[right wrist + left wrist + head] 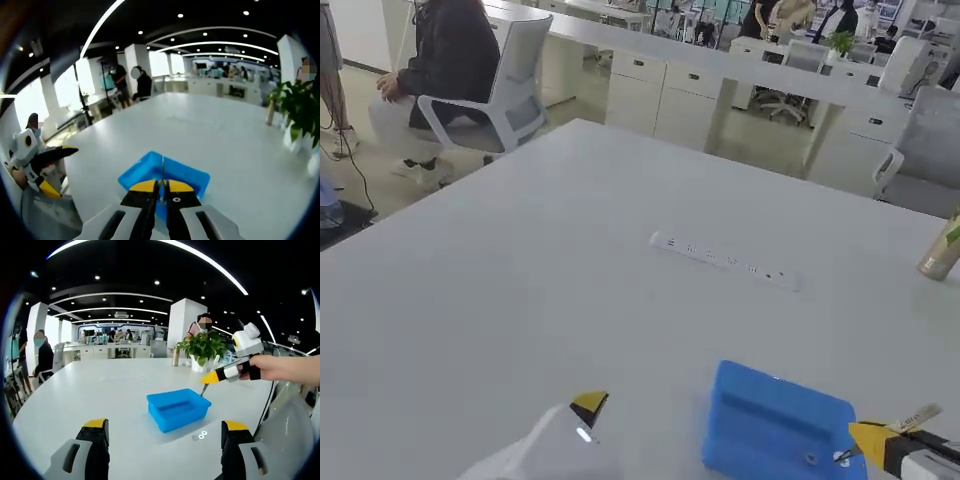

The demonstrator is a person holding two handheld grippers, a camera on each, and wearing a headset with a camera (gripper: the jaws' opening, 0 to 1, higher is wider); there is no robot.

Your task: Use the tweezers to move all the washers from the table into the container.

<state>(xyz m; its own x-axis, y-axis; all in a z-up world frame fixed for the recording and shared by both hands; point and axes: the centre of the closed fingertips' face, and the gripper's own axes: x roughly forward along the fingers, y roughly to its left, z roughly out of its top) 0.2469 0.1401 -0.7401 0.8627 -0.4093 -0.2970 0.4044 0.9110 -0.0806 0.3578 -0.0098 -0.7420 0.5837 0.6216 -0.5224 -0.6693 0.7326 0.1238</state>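
**Status.** The right gripper (161, 186) has its jaws closed flat on the tweezers (162, 170), which project straight ahead from the jaw tips. The tweezer points sit over the container (192, 176), directly below and ahead of this gripper. Whether a washer is pinched in the points cannot be told at this size. The left gripper (165, 425) has its jaws spread wide and grips nothing. It faces the container from the opposite side.

**Task items.** In the left gripper view, a small cluster of washers (200, 436) lies on the table, ahead of the left gripper's right jaw and just beside the container's near wall. The container contents cannot be made out.

**Step in hand.** Judged from the position, this is the release stage of a transfer. The task is incomplete while washers remain on the table.

**Next move.** Carry the tweezers beyond the container's far wall, as seen from the right gripper. Lower the points onto one washer and pinch at its edge.
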